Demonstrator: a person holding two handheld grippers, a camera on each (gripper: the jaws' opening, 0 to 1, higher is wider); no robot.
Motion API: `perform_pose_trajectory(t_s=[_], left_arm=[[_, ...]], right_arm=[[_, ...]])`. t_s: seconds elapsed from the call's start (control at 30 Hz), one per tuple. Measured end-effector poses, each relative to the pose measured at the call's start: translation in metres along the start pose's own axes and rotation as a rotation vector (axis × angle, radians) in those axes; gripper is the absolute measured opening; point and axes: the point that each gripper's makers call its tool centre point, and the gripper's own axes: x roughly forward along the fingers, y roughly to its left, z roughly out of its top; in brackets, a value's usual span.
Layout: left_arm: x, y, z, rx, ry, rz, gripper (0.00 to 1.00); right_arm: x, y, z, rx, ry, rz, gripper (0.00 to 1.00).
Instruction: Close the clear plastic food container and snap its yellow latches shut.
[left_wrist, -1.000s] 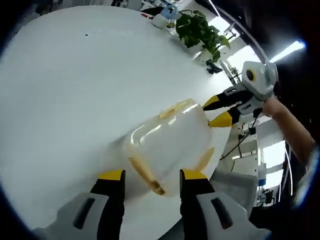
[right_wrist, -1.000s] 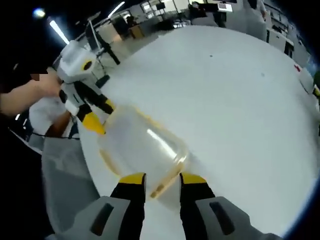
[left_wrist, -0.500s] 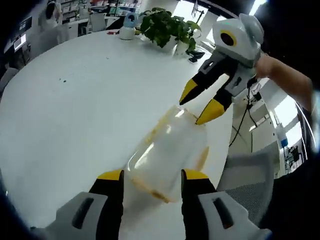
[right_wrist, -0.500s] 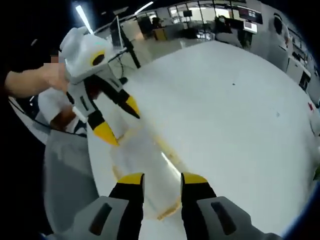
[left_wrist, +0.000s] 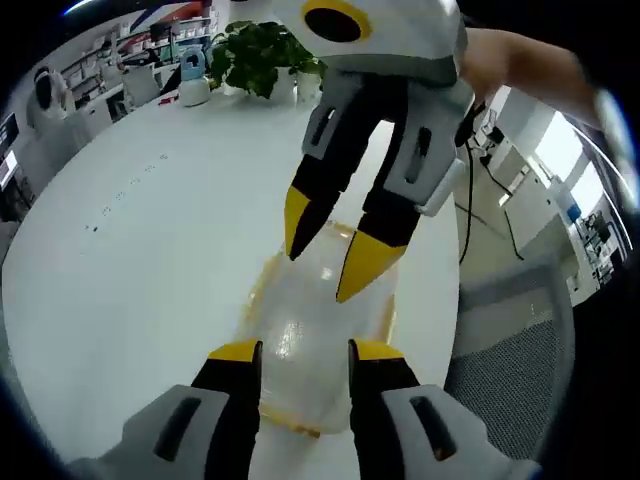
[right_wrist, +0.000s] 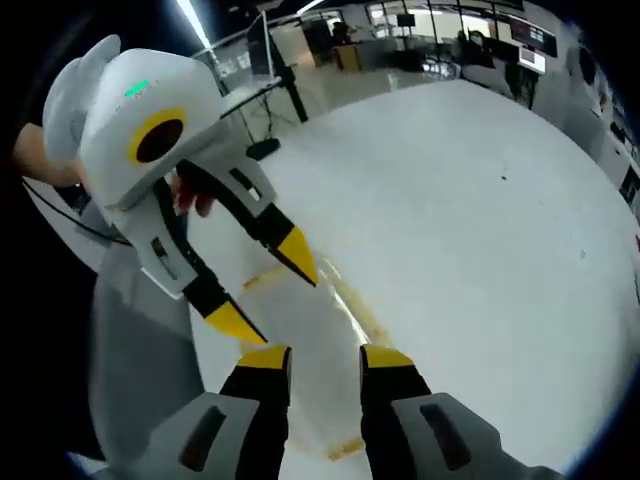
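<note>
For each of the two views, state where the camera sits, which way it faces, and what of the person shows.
Left gripper view: rides the left hand-held gripper, looking down at the container on the white table; the right hand-held gripper faces it.
Right gripper view: rides the right one, facing the left one; fingers show.
Shared: container, table, both grippers.

White table (left_wrist: 130, 270) under container (left_wrist: 310, 330), maybe a plant (left_wrist: 262, 52).

Clear container (left_wrist: 305, 330) with yellow latches (right_wrist: 345, 448) on white table (left_wrist: 120, 270), yellow-tipped tongs (left_wrist: 297, 350)
</note>
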Motion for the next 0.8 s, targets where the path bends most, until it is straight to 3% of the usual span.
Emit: perform_pose_trajectory(t_s=[0.33,0.63,0.8], left_arm=[[0.007,-0.012,-0.005,0.122,0.033,0.025,0.32],[0.008,-0.026,-0.007,0.142,0.049,0.006,0.42],[0.011,-0.028,-0.01,0.213,0.062,0.051,0.5]], right_arm=[[0.005,-0.005,0.006,0.009,-0.004,0.006,0.26],[0.01,-0.014,0.007,0.019,-0.004,-0.016,0.27],[0.017,-0.016,0.007,0.051,-0.01,-0.001,0.31]])
